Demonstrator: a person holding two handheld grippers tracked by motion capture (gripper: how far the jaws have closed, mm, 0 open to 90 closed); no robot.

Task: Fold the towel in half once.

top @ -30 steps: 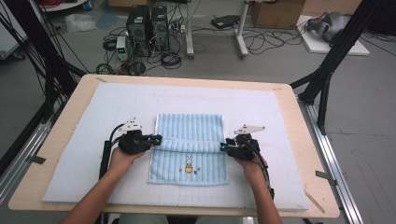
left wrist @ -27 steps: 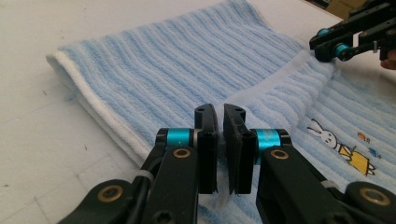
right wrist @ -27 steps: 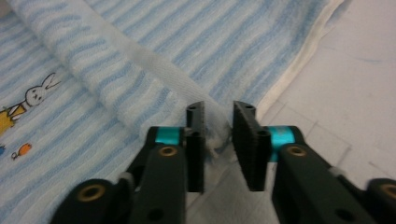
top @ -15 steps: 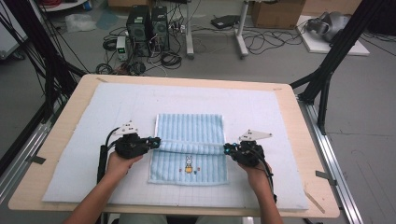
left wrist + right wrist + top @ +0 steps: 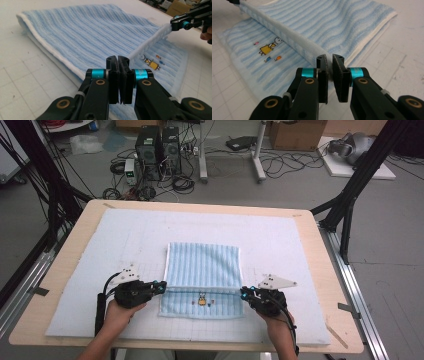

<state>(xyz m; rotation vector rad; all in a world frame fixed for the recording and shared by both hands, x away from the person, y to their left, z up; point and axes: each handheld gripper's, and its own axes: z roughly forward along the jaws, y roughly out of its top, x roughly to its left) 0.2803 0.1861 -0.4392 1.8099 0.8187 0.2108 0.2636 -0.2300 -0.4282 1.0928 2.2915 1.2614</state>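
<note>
Your blue striped towel (image 5: 202,270) lies mid-table on the white grid mat (image 5: 300,250), folded over from the far side, with its near strip uncovered. Your left gripper (image 5: 161,286) and right gripper (image 5: 245,293) each pinch a corner of the upper edge. Remaining, in my judgement: carry that edge to the near hem. No legible writing; only a small embroidered figure (image 5: 202,301).

table (image 5: 75,250): light wood, white gridded mat (image 5: 125,240) on top | floor behind: two black computer towers (image 5: 157,147), tangled cables (image 5: 185,182), cardboard box (image 5: 295,132) | right: black frame strut (image 5: 357,175), white board (image 5: 357,167) on floor
</note>
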